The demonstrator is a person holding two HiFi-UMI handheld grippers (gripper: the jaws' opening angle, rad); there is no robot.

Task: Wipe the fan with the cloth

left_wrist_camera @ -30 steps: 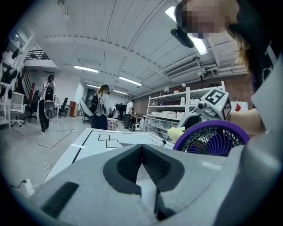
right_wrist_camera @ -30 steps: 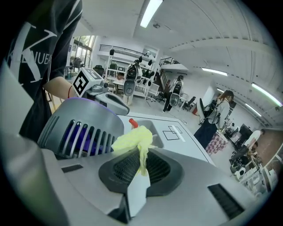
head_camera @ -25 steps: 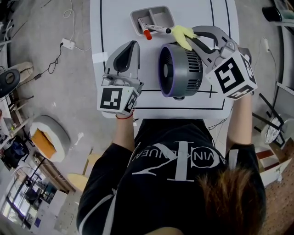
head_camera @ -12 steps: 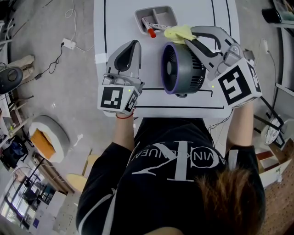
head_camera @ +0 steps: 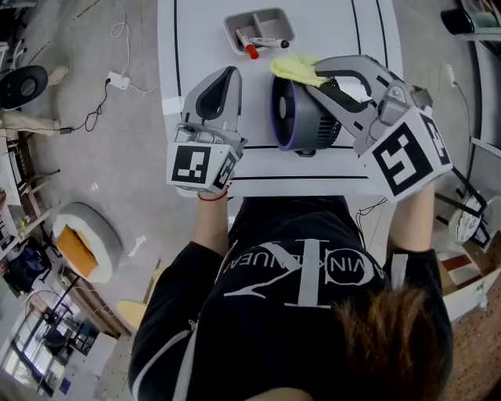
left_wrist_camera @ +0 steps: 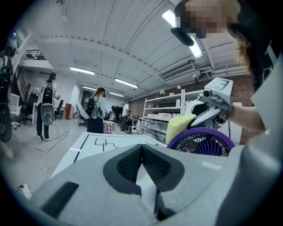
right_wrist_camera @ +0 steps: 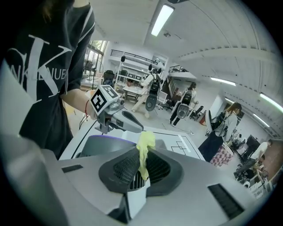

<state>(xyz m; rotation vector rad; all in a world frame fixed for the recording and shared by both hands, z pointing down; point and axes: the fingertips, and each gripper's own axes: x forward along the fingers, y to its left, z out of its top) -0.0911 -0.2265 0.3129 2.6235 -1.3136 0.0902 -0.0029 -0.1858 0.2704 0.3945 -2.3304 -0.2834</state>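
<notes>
A small grey fan with a purple front ring stands on the white table, its front facing left. My right gripper is shut on a yellow cloth, which lies on the fan's top far edge. In the right gripper view the yellow cloth is pinched between the pads, above the fan's grey body. My left gripper is shut with nothing in it, left of the fan and apart from it.
A grey tray with a red-tipped marker sits at the far side of the table. Black lines mark the tabletop. A cable and plug lie on the floor to the left. Several people stand far off in the room.
My right gripper has swung the cloth leftward from the fan's rear top toward its front rim. The left gripper has stayed where it was.
</notes>
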